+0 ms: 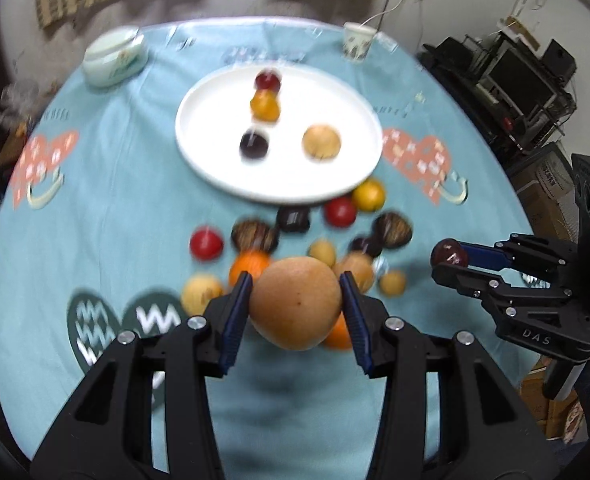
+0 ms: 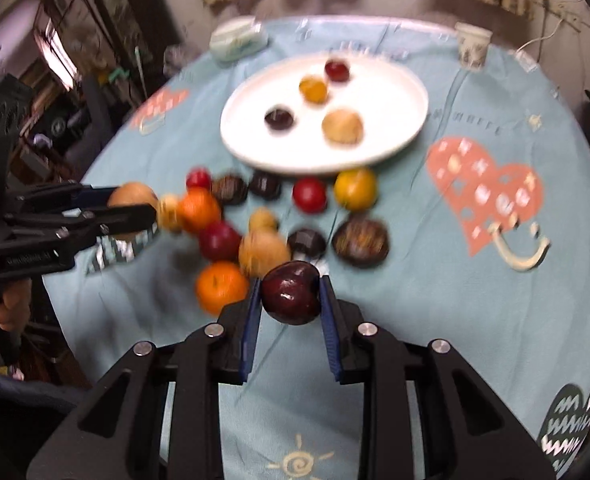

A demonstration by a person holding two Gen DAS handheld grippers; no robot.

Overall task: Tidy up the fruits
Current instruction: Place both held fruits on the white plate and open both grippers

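Observation:
My left gripper [image 1: 296,284] is shut on a large tan pear-like fruit [image 1: 295,304], held above the table; it also shows in the right wrist view [image 2: 131,196]. My right gripper [image 2: 291,284] is shut on a dark red plum [image 2: 291,293], seen from the left wrist view too [image 1: 449,253]. A white plate [image 1: 215,160] holds a red fruit [image 1: 268,80], a yellow-orange one [image 1: 265,106], a dark plum [image 1: 253,144] and a tan fruit [image 1: 321,142]. Several loose fruits [image 2: 271,216] lie on the cloth in front of the plate.
The round table has a light blue cloth [image 2: 435,280] with heart prints. A pale green lidded dish [image 1: 113,58] and a paper cup [image 1: 358,42] stand at the far edge. Shelves and boxes [image 1: 527,92] crowd the room to the right.

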